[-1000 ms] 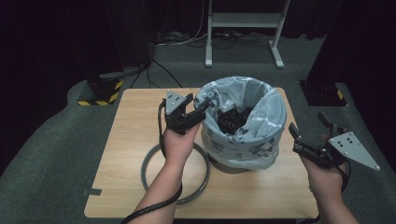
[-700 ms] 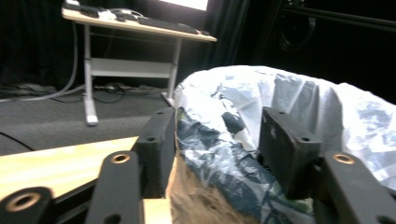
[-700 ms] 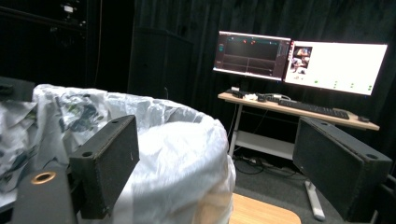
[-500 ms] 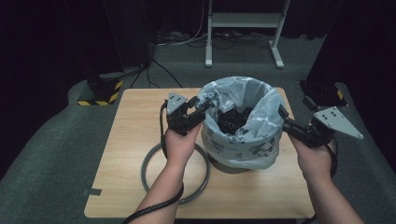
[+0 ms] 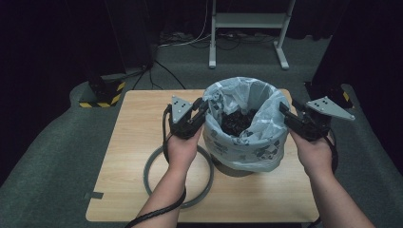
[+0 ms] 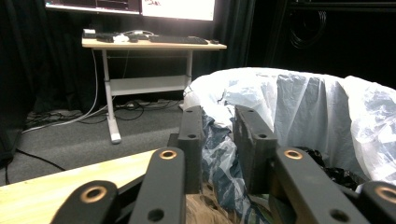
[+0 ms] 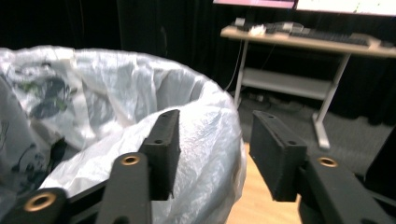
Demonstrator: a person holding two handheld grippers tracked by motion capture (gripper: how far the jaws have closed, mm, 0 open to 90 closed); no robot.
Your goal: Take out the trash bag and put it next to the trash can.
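A bin lined with a pale patterned plastic bag [image 5: 247, 137] stands on the wooden table [image 5: 133, 123], with dark stuff [image 5: 237, 122] inside. My left gripper [image 5: 204, 107] is at the bag's left rim. In the left gripper view its jaws [image 6: 218, 126] have just been closing. They stand narrow with the bag's edge [image 6: 303, 107] between them, and a gap still shows. My right gripper [image 5: 283, 108] is at the right rim. Its jaws [image 7: 215, 135] have also been closing and straddle the bag's rim [image 7: 116, 84], one inside and one outside, not touching it.
A grey ring [image 5: 147, 178] lies flat on the table around my left forearm. A white-framed desk [image 5: 247, 19] stands beyond the table, and a yellow-and-black striped block [image 5: 102, 90] sits on the floor at the back left. Cables run over the grey carpet.
My right gripper has moved left, in from beside the table to the bag's right rim, and its jaws have narrowed. The left gripper stayed at the left rim while its jaws narrowed.
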